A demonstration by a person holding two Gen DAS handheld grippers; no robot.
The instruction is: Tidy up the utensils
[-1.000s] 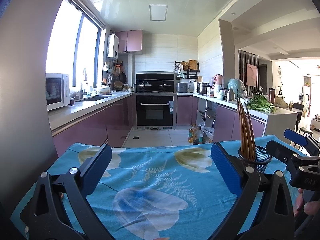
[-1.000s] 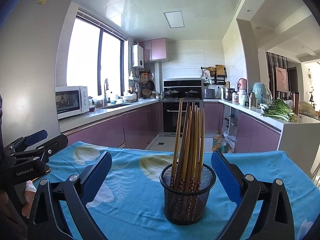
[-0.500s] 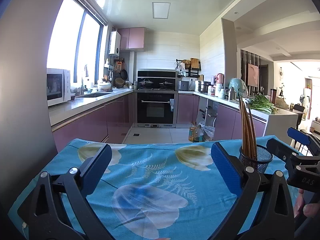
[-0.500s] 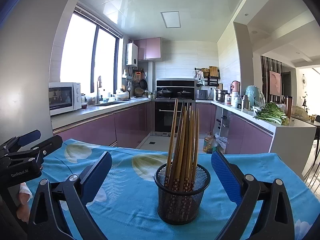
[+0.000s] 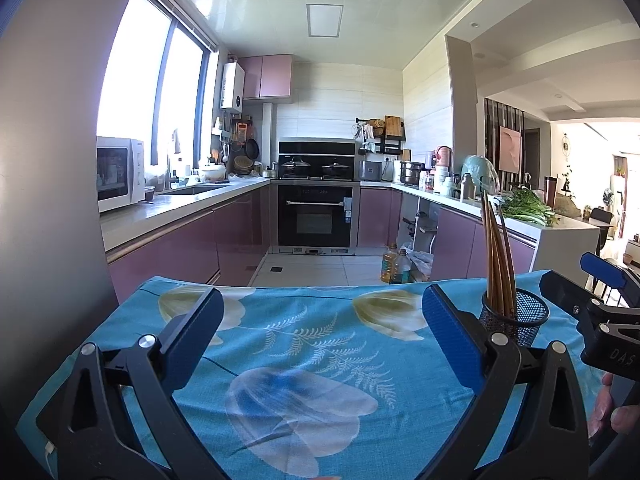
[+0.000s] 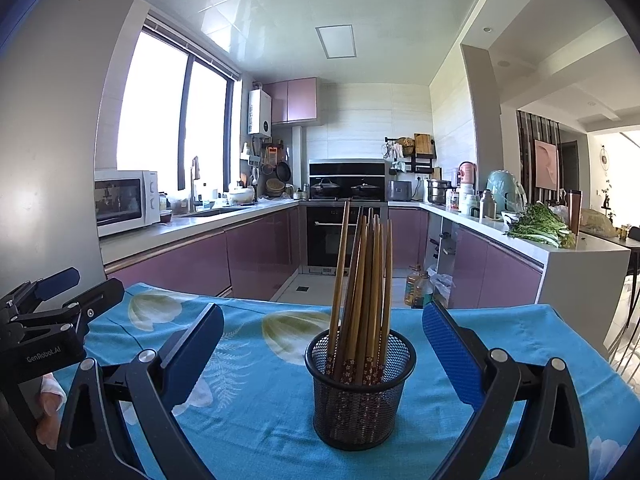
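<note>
A black mesh holder (image 6: 361, 388) stands upright on the blue floral cloth (image 6: 260, 412), filled with several wooden chopsticks (image 6: 362, 280). My right gripper (image 6: 320, 352) is open, and the holder sits just ahead between its blue pads without touching them. In the left wrist view the same holder (image 5: 518, 316) with its chopsticks (image 5: 496, 256) stands at the right, beyond the right finger. My left gripper (image 5: 316, 336) is open over bare cloth (image 5: 300, 360) with nothing between its fingers. Each gripper shows at the edge of the other's view.
The table's far edge drops to a tiled kitchen floor with oil bottles (image 5: 394, 266). Purple cabinets, an oven (image 5: 316, 216) and a microwave (image 5: 118, 174) line the room. Greens (image 6: 540, 230) lie on the right counter. A hand (image 5: 614, 408) holds the right gripper.
Both views have tilted and shifted slightly; the holder sits a little lower and more central in the right wrist view. Both grippers stay open and nothing on the table has moved.
</note>
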